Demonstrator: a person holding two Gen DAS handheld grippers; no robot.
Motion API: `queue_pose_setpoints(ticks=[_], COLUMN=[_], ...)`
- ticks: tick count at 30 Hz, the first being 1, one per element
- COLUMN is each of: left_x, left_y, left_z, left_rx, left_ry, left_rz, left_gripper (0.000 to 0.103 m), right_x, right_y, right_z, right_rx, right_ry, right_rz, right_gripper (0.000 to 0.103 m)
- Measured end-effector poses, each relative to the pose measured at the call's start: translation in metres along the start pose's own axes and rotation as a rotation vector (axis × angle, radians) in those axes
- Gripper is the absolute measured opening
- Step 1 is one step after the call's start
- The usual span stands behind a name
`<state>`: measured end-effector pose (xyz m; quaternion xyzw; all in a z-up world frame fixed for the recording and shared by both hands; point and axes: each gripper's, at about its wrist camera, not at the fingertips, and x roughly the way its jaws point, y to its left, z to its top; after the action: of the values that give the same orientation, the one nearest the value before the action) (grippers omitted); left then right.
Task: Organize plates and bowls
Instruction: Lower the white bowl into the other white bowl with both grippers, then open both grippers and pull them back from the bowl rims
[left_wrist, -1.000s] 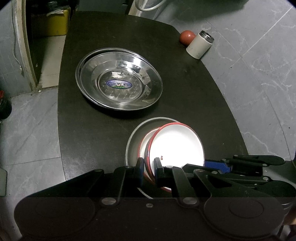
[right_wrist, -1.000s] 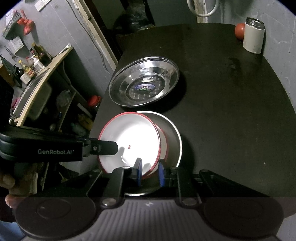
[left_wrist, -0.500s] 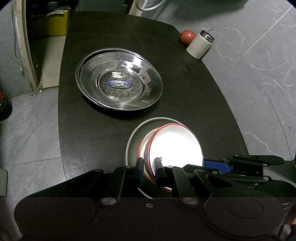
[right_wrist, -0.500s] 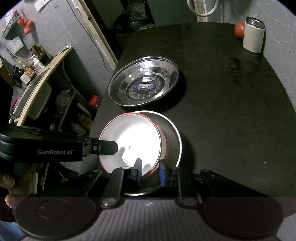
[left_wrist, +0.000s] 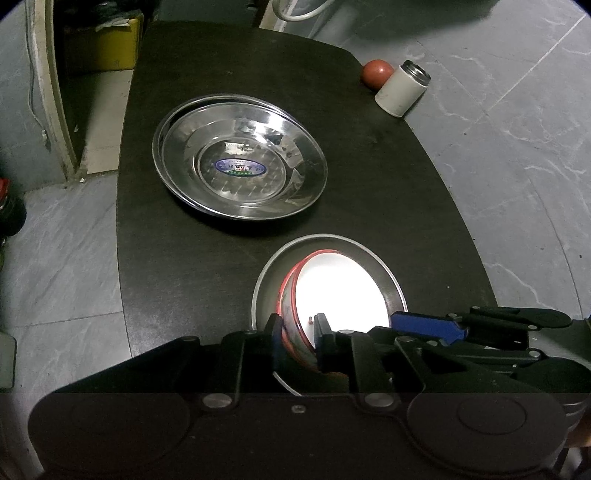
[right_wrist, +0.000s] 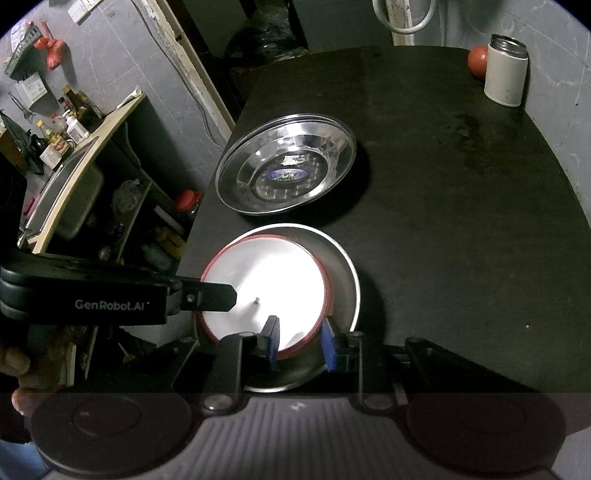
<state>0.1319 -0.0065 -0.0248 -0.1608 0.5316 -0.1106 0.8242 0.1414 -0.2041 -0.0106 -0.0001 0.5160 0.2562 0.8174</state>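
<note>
A white bowl with a red rim (left_wrist: 340, 291) (right_wrist: 266, 291) sits nested in another red-rimmed bowl inside a small steel plate (left_wrist: 384, 273) (right_wrist: 343, 269) near the table's front edge. My left gripper (left_wrist: 298, 332) straddles the bowl's near-left rim, fingers slightly apart. My right gripper (right_wrist: 300, 343) straddles the bowl's near-right rim, its jaws wider apart. A large steel plate (left_wrist: 240, 166) (right_wrist: 288, 170), stacked on another, lies further back.
The black table (left_wrist: 369, 155) (right_wrist: 461, 203) carries a white canister (left_wrist: 402, 88) (right_wrist: 506, 74) and a red ball (left_wrist: 376, 74) (right_wrist: 477, 61) at its far right corner. Shelves with bottles (right_wrist: 66, 122) stand left of the table.
The white bowl has come down from a tilt into the steel plate. Both grippers' fingers have spread apart around its rim.
</note>
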Motion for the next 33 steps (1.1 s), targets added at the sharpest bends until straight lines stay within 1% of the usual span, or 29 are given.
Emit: queue_pose_setpoints(ticks=[14,18,22,23,26,29,33], left_x=[-0.003,-0.006,-0.010,-0.011,-0.014,-0.017,-0.022], left_y=[-0.004,-0.005,-0.005,-0.005,-0.006,-0.007,-0.009], left_z=[-0.002,-0.003,-0.004,-0.004,-0.005,-0.006,-0.007], left_rx=[0.004,0.005,0.004,0.004,0.006,0.011,0.022], left_ry=[-0.015,-0.027,-0.039,-0.044,-0.055,-0.064,-0.086], left_rz=[0.010,0.020,0.023,0.025,0.031,0.038,0.051], left_gripper=[0.020,0.028,0.030,0.032,0.037,0.039,0.047], right_x=[-0.003,-0.005,-0.007,-0.008,-0.011,-0.013,-0.017], right_y=[0.001,0.000,0.000,0.000,0.001,0.000,-0.001], right_z=[-0.001,-0.001,-0.002,-0.003,-0.003,-0.004,-0.006], right_rx=[-0.002,-0.002,0.001,0.002,0.003,0.005,0.014], right_ry=[-0.011,-0.018,-0.027,-0.030,-0.043,-0.053,-0.069], right_rz=[0.006,0.008,0.009,0.009,0.010,0.011,0.007], right_gripper=[0.033,0.033,0.033,0.033,0.036,0.041,0.050])
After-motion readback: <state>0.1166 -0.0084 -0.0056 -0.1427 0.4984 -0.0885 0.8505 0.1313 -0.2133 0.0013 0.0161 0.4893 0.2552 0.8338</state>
